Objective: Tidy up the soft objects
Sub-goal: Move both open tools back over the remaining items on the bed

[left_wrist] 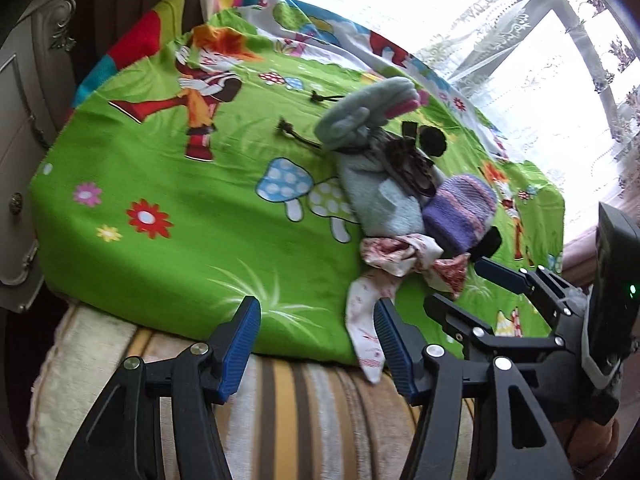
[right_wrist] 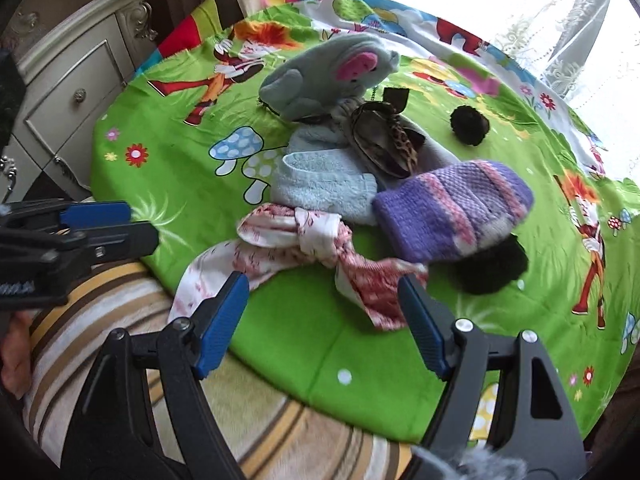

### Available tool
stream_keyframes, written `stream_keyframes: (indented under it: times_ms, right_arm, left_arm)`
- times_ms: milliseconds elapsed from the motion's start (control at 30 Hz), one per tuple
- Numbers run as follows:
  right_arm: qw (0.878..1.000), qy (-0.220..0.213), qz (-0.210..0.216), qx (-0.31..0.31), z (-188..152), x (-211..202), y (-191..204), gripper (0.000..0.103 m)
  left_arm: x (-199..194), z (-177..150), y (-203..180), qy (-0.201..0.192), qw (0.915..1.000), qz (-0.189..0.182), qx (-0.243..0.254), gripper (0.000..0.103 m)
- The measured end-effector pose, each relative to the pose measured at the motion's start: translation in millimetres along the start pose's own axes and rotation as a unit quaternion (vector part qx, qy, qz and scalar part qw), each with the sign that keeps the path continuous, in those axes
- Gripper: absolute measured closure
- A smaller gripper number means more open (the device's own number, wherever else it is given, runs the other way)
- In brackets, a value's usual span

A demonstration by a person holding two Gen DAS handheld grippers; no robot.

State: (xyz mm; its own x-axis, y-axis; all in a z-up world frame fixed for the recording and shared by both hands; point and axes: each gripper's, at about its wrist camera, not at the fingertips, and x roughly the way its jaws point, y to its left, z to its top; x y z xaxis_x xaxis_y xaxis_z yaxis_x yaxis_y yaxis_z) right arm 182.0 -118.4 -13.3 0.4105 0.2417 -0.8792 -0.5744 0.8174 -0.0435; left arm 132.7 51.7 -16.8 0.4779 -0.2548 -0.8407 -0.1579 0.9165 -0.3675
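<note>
A pile of soft things lies on a green cartoon sheet (left_wrist: 160, 208) (right_wrist: 320, 340): a grey plush (left_wrist: 368, 116) (right_wrist: 324, 76), a light blue towel (left_wrist: 384, 204) (right_wrist: 324, 184), a leopard-print strap (right_wrist: 396, 140), a purple knit hat (left_wrist: 460, 208) (right_wrist: 452, 208) and a knotted pink-white cloth (left_wrist: 384, 272) (right_wrist: 288, 248). A black pom-pom (right_wrist: 470, 124) lies apart. My left gripper (left_wrist: 318, 344) is open and empty at the sheet's near edge. My right gripper (right_wrist: 324, 320) is open and empty just before the pink-white cloth.
The sheet lies on a striped cushion (left_wrist: 288, 408) (right_wrist: 100, 312). A white cabinet (left_wrist: 24, 128) (right_wrist: 68, 88) stands to the left. A window with lace curtains (left_wrist: 520, 40) (right_wrist: 560, 20) is behind. The right gripper shows in the left wrist view (left_wrist: 472, 284).
</note>
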Motion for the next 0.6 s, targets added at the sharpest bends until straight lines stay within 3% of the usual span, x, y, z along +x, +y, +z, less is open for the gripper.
stream_keyframes:
  times_ms: [400,500,600]
  right_arm:
    - [0.998,0.049,0.004,0.026,13.9,54.0,-9.5,0.025]
    - [0.999,0.042,0.011,0.024,15.2,53.2,-9.4,0.034]
    - [0.999,0.032,0.017,0.019,14.2,49.1,-6.9,0.055]
  left_arm:
    - [10.3,11.2,6.1,0.006,0.9991,0.039,0.015,0.043]
    - [13.7,17.4,5.0,0.007,0.9985,0.049,0.023,0.043]
    - [16.7,26.3,2.7,0.005,0.9975,0.061,0.034,0.043]
